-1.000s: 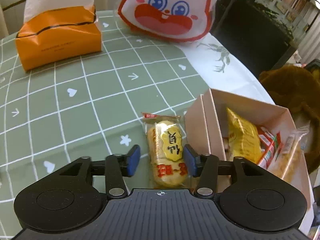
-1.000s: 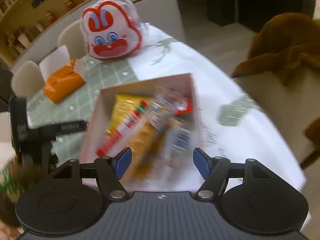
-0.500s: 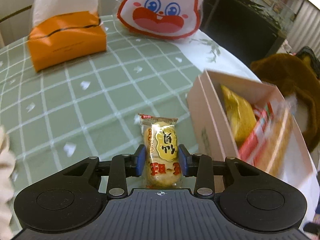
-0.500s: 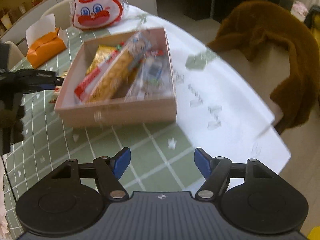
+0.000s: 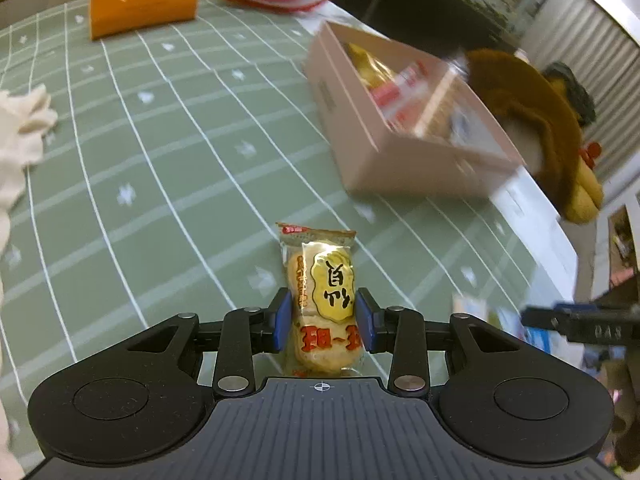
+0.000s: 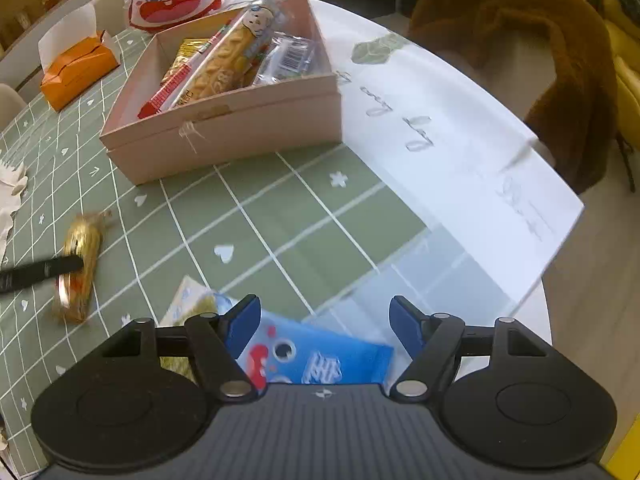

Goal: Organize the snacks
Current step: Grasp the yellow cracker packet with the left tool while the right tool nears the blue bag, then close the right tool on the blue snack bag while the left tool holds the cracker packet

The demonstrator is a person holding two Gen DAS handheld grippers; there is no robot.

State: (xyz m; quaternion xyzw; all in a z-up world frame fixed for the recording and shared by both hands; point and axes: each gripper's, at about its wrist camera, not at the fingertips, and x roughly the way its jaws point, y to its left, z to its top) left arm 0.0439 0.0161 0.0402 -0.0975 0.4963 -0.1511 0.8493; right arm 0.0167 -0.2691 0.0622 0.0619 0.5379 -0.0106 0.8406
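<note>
The left hand-held gripper [image 5: 324,325] has just closed and now grasps the rice cracker [image 5: 322,300] above the green counter [image 5: 168,168]. The right hand-held gripper [image 6: 323,326] hangs released over a blue packet [image 6: 320,360]. Farther off stands the pink box [image 6: 240,128], holding snacks [image 6: 224,68].
</note>
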